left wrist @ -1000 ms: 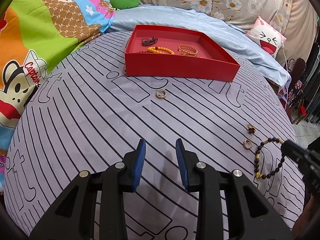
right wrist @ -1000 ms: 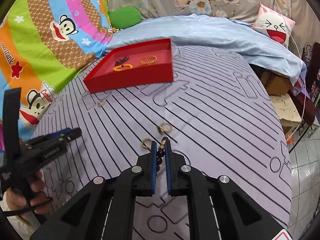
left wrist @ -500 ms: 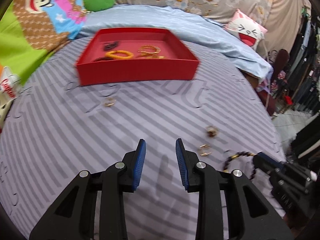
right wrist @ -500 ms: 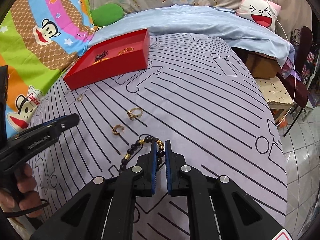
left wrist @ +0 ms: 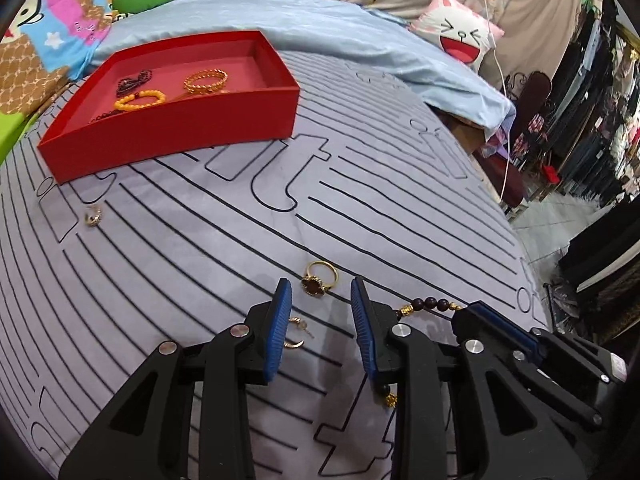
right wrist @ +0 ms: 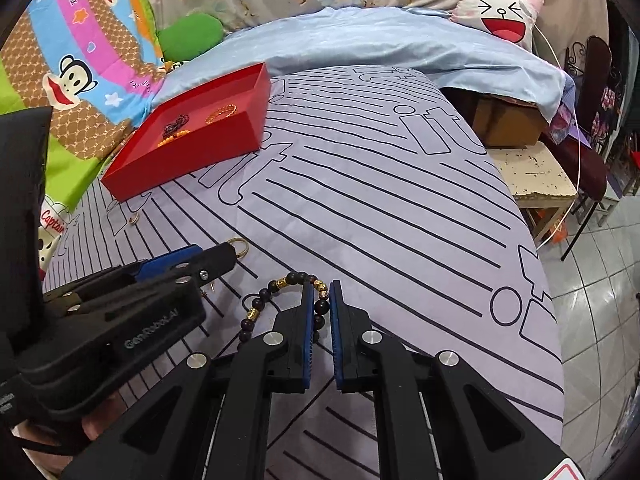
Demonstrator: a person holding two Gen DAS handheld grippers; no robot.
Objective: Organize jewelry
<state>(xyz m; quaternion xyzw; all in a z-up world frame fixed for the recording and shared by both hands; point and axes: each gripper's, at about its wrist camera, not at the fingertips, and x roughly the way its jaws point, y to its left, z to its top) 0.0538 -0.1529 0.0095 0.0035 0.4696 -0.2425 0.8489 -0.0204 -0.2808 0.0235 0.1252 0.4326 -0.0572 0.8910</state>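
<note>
Three bracelets lay in the red cardboard tray (left wrist: 168,128); the right tool (right wrist: 319,292) gripped the dark beaded bracelet (right wrist: 280,284), the left tool (left wrist: 320,300) gaped wide over two gold rings (left wrist: 318,280), a third (left wrist: 93,216) lying far left.

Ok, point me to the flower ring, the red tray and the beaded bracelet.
Flower ring (left wrist: 318,280): left wrist view, on its dark flower face.
Red tray (left wrist: 172,142): left wrist view, on its near outer wall.
Beaded bracelet (right wrist: 256,303): right wrist view, on a dark bead left of the tool.

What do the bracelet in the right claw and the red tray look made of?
Dark round-bead bracelet: glossy dark beads, possibly wood or stone, with gold-toned metallic spacers that glint. Shallow red rectangular tray: matte, sharp-edged thin walls, likely cardboard.
</note>
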